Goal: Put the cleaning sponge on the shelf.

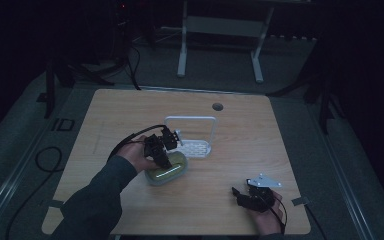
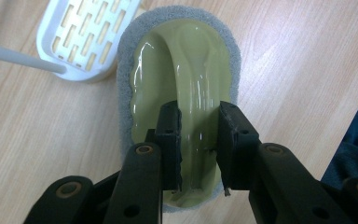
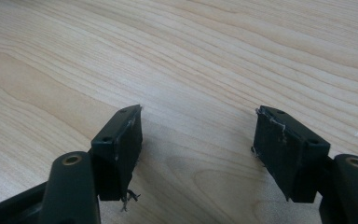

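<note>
Left gripper (image 2: 199,135) around scrubber handle (image 2: 193,88)

The high view is very dark, and the room past the table (image 1: 130,115) is almost black. Both gripper views are bright and sharp. White shine streaks run down the glossy green handle (image 2: 193,84). The near black parts at the bottom look a little blurry

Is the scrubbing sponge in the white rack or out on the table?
Out. The sponge lies on the table beside the white rack, handle up.
</note>
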Demonstrator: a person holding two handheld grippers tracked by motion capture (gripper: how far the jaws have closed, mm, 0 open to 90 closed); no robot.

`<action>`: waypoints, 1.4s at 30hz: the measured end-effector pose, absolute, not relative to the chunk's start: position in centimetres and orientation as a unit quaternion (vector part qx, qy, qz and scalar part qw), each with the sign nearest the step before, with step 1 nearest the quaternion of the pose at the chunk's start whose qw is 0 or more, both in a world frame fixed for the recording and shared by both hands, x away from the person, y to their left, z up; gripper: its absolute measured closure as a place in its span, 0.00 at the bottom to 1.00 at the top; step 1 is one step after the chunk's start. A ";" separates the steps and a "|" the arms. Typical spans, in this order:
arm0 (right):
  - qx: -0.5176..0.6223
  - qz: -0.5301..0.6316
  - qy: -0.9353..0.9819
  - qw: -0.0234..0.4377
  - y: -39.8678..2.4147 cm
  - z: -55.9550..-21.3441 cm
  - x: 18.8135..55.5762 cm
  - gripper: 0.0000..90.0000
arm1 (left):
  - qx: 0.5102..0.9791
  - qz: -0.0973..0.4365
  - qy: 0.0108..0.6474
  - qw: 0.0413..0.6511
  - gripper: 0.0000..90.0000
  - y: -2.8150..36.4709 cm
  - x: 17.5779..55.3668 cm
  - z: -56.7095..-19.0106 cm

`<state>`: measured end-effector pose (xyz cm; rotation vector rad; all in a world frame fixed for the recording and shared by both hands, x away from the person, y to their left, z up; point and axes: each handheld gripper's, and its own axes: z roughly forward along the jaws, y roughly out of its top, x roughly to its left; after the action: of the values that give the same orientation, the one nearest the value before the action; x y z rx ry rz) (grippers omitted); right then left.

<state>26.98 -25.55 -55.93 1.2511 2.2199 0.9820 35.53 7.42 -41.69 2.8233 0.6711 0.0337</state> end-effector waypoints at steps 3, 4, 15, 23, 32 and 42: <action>0.449 0.352 0.796 0.203 -25.5 -55.9 27.0 0.35 | 0.966 0.017 0.228 0.122 0.80 7.3 35.7 -41.5; 0.448 0.352 0.796 0.204 -25.6 -55.9 27.0 0.35 | 0.965 0.020 0.228 0.124 0.80 7.3 35.8 -41.4; 0.448 0.352 0.796 0.204 -25.6 -55.9 27.0 0.35 | 0.968 0.035 0.213 0.128 0.80 7.2 36.4 -41.4; 0.448 0.352 0.796 0.203 -25.5 -55.9 27.0 0.35 | 0.969 0.041 0.204 0.135 0.80 6.9 36.8 -41.2; 0.448 0.352 0.796 0.203 -25.5 -55.9 27.0 0.35 | 0.971 0.052 0.184 0.142 0.80 6.4 37.0 -41.2; 0.448 0.352 0.796 0.203 -25.5 -55.9 27.0 0.35 | 0.973 0.065 0.169 0.146 0.80 6.4 37.2 -41.4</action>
<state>26.99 -25.55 -55.92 1.2509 2.2215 0.9821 37.22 6.45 -41.35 2.8008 0.4877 0.1875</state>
